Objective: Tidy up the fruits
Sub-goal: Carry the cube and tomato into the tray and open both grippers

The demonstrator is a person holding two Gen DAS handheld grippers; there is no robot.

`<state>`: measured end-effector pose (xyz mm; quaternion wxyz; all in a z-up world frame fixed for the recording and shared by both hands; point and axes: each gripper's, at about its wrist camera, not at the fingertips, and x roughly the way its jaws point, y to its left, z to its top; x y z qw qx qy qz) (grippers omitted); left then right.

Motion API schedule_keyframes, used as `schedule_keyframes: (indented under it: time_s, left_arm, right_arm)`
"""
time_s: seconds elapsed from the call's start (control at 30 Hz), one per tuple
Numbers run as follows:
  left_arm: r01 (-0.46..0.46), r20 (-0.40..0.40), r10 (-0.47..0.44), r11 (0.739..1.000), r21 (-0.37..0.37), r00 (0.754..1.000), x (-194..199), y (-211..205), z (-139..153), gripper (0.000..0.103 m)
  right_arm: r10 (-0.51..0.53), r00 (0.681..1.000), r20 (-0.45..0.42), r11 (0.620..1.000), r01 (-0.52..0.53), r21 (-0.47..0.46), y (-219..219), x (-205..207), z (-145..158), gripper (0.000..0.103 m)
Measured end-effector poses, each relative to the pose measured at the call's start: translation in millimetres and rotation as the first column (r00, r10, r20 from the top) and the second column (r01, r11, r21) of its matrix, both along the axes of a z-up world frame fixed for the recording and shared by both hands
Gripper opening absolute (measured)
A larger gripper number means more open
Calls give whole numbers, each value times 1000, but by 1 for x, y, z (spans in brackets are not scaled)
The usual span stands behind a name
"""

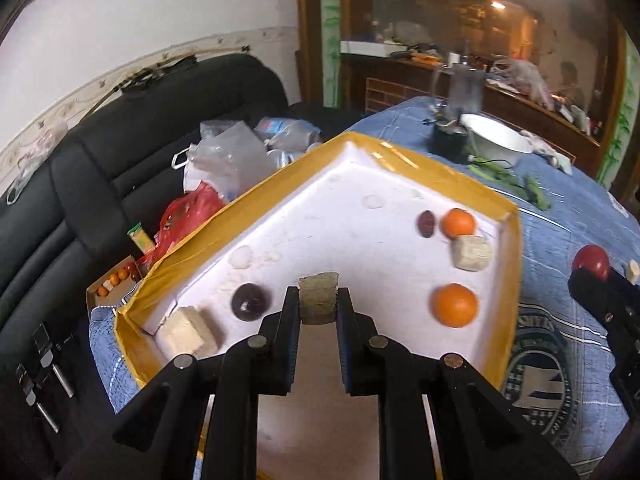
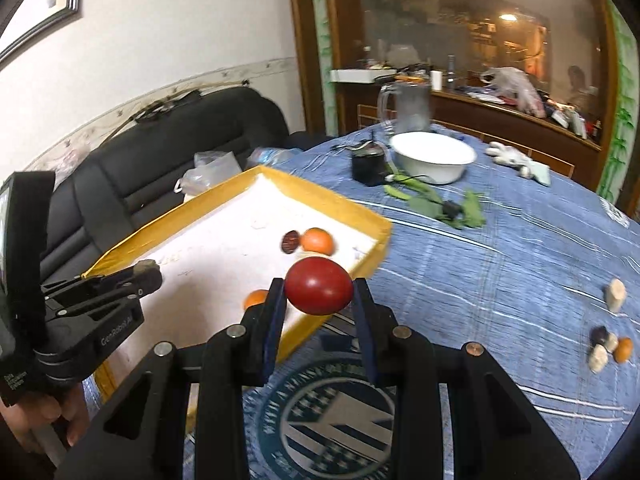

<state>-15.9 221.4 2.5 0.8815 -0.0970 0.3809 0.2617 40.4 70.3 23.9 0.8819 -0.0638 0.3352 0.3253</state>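
A tan block (image 1: 319,299) is clamped between the fingers of the left gripper (image 1: 319,300), held above the white floor of the yellow-rimmed tray (image 1: 440,176). A red fruit (image 2: 319,286) is pinched between the fingers of the right gripper (image 2: 319,292), and it is carried over the tray's corner that points toward the middle of the tabletop (image 2: 500,248). Only in the left wrist view is the tray's inside laid out in full: a dark round fruit (image 1: 251,303) and a pale cube (image 1: 191,333) are seen by the tray's left wall, an orange (image 1: 455,305) sits alone nearer its right wall, and beyond it a second orange (image 1: 459,223) is flanked by a small dark fruit (image 1: 426,223) and touched by another pale cube (image 1: 472,253). From this view the right gripper is caught only at the right edge, with the red fruit showing above it. What is offered by the right wrist view alone is the loose fruit left outside the tray: toward the right edge of the tabletop, a pale chunk (image 2: 615,295) lies by itself, and nearer the camera a small cluster (image 2: 610,347) of a dark fruit, pale pieces and an orange is bunched together. A white bowl (image 2: 433,156) is shown toward the far edge of the tabletop, with green leaves (image 2: 440,202) strewn just in front of it. The left gripper is seen from the side there, and a hand (image 2: 52,420) is glimpsed beneath it.
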Motion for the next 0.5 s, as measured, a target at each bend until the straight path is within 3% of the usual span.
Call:
schedule_keyframes:
  time_s: [0.5]
  left_arm:
    - [-27,-35,25,998,-63,999,0,24,-15,15]
  right_arm:
    - [111,988,-110,992,-117,-50,74,43,-29,36]
